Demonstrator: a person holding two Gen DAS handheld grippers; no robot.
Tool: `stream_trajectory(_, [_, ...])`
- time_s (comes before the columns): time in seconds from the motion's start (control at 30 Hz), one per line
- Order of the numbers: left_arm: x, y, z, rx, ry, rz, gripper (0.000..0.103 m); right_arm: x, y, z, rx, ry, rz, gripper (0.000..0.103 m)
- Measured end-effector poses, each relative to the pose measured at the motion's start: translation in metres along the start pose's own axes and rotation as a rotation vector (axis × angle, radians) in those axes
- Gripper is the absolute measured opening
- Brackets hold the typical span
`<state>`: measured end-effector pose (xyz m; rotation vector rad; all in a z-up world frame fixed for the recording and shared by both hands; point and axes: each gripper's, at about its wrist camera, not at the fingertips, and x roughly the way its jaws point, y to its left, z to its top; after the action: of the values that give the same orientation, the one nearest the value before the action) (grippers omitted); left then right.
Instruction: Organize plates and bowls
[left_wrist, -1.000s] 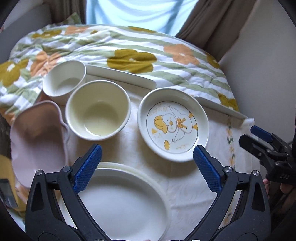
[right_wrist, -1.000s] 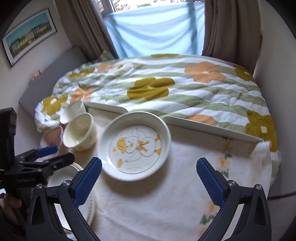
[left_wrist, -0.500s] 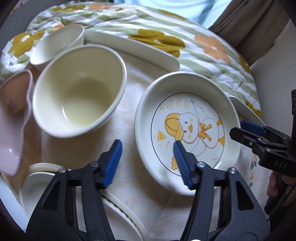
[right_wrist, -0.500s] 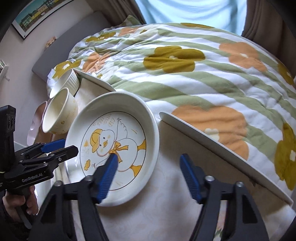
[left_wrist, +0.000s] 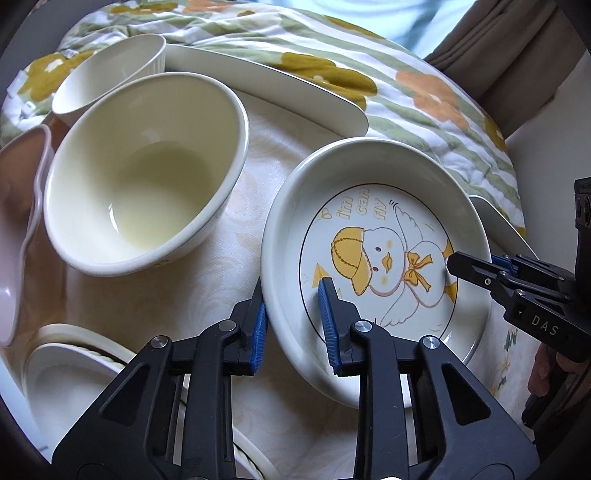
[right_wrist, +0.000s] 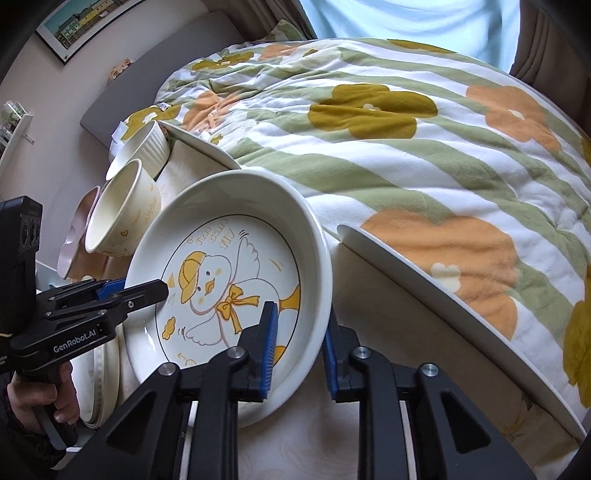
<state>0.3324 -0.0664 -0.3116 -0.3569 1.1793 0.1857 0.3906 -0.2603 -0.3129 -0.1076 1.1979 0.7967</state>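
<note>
A white deep plate with a yellow duck picture (left_wrist: 373, 258) sits tilted on the cream tablecloth. My left gripper (left_wrist: 291, 321) is shut on its near-left rim, one pad outside and one inside. My right gripper (right_wrist: 301, 345) is shut on its opposite rim (right_wrist: 317, 295); it also shows at the right of the left wrist view (left_wrist: 476, 267). A cream bowl (left_wrist: 144, 173) stands left of the plate, a ribbed white bowl (left_wrist: 110, 74) behind it, and a pink dish (left_wrist: 14, 229) at the far left.
Stacked white plates (left_wrist: 66, 373) lie at the near left, beside my left gripper. The table's raised white edge (left_wrist: 266, 85) runs behind the dishes, with a flowered quilt (right_wrist: 406, 147) beyond it. The tablecloth (right_wrist: 388, 325) extends to the right of the duck plate.
Both grippers moved in and closed on opposite rims of the duck plate. The plate now sits tilted between them.
</note>
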Motion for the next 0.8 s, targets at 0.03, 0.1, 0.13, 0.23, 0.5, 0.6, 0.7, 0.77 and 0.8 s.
stream_trajectory(0.03, [-0.001, 0.000, 0.000, 0.002, -0.004, 0.003, 0.023, -0.001, 0.001, -0.001, -0.003, -0.001, 0.006, 0.021])
stream_trajectory(0.1, [-0.004, -0.001, 0.002, 0.014, -0.015, 0.007, 0.023, -0.004, 0.002, -0.004, -0.006, -0.015, 0.010, 0.021])
stream_trajectory(0.13, [-0.008, -0.002, 0.002, 0.029, -0.026, 0.008, 0.023, -0.006, 0.003, -0.005, -0.008, -0.020, 0.006, 0.021])
stream_trajectory(0.23, [-0.019, -0.006, 0.003, 0.063, -0.048, 0.003, 0.023, -0.014, 0.007, -0.009, -0.001, -0.041, -0.009, 0.021])
stream_trajectory(0.5, [-0.068, -0.002, 0.005, 0.171, -0.116, -0.084, 0.023, -0.057, 0.039, -0.025, 0.047, -0.131, -0.093, 0.021])
stream_trajectory(0.6, [-0.092, 0.008, 0.003, 0.230, -0.131, -0.129, 0.023, -0.076, 0.063, -0.032, 0.085, -0.163, -0.132, 0.021])
stream_trajectory(0.7, [-0.115, 0.023, -0.003, 0.291, -0.138, -0.168, 0.023, -0.090, 0.092, -0.042, 0.138, -0.195, -0.172, 0.021])
stream_trajectory(0.77, [-0.128, 0.034, -0.006, 0.333, -0.143, -0.190, 0.023, -0.095, 0.114, -0.051, 0.174, -0.217, -0.196, 0.021])
stream_trajectory(0.8, [-0.135, 0.042, -0.009, 0.355, -0.145, -0.201, 0.023, -0.097, 0.125, -0.057, 0.195, -0.228, -0.209, 0.021])
